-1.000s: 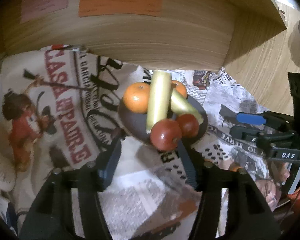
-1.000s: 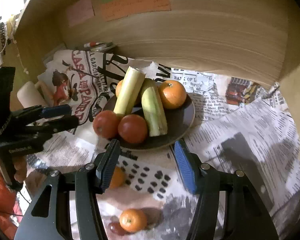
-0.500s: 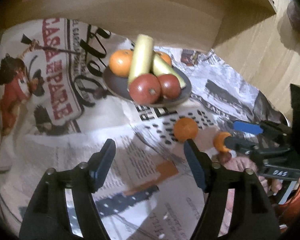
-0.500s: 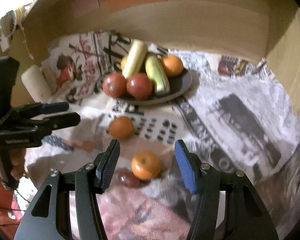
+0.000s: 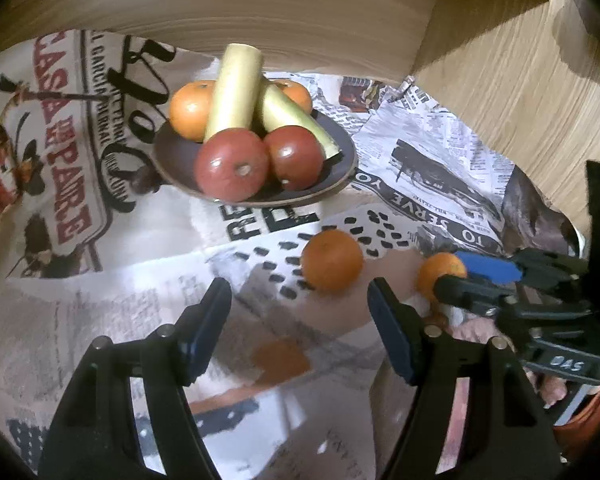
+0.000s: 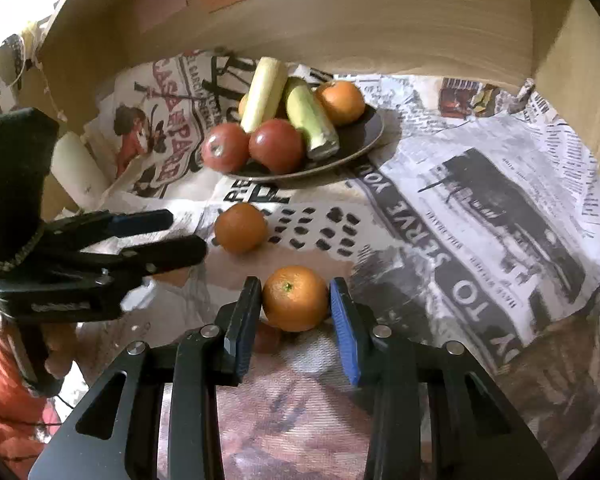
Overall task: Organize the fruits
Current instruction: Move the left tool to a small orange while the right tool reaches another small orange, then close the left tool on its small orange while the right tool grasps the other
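Oranges are the business now. One orange (image 6: 295, 298) sits between the right gripper (image 6: 294, 312) fingers, which half a second ago stood wide and short of it; they have since narrowed until both pads lie just beside its skin, though whether they grip yet I cannot tell. A small dark red fruit (image 6: 266, 336) peeks out at its 8 o'clock. A second orange (image 6: 241, 227) lies loose on the newspaper (image 6: 500, 208) at 11 o'clock from the first, near the left gripper (image 5: 300, 304), which hangs spread and empty with that orange just ahead of it. Farther out at 12 o'clock, the dark plate (image 6: 364, 136) carries two red apples, two pale green stalks and two more oranges. By my reckoning, the pick-up of the stray fruit is starting, with the plate the likely destination.
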`<state>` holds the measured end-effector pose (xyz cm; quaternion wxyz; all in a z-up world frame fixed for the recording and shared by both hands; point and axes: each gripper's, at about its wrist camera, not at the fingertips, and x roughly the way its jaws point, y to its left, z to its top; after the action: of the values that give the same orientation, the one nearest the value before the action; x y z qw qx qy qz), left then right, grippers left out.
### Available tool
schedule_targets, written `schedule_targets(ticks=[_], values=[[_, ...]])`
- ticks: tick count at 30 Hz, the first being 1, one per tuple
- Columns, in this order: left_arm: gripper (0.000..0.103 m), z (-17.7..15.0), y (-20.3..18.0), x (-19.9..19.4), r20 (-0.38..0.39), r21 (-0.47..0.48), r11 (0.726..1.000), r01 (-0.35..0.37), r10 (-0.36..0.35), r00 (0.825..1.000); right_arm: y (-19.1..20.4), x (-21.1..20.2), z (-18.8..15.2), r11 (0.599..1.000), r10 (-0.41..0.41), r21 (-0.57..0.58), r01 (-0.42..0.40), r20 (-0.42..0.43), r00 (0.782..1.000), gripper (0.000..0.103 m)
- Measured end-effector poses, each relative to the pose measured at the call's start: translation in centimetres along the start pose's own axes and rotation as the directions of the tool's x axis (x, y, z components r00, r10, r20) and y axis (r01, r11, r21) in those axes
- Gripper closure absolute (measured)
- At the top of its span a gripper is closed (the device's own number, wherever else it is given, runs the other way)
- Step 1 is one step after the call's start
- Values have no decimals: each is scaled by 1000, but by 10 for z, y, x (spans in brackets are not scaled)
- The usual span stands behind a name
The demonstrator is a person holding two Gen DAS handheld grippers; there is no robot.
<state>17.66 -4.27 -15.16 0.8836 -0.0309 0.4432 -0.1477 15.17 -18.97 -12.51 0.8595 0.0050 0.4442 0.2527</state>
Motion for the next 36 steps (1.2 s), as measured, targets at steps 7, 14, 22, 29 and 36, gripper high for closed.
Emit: schedule_targets(ticks=[7, 14, 22, 29, 36], values=[[40, 12, -11, 18, -5, 11, 1000, 1, -1, 1000, -11, -14, 6, 1000, -6, 16, 5, 41, 999, 70], [65, 13, -18, 35, -48, 31, 999, 24, -23, 999, -11, -16, 7, 1000, -7, 11, 6, 57, 998, 70], [65, 12, -7, 16, -6, 18, 999, 36, -36, 999, -11, -20, 14, 999, -31, -6, 31, 75, 997, 70], [65, 21, 15, -18, 73, -6, 1000, 4, -3, 997, -15, -22, 31, 999, -41, -2, 41, 102, 994, 70], [65, 41, 41, -44, 151, -34, 998, -46, 50, 987, -13, -24, 54, 997, -74, -23, 78, 141, 987, 70]])
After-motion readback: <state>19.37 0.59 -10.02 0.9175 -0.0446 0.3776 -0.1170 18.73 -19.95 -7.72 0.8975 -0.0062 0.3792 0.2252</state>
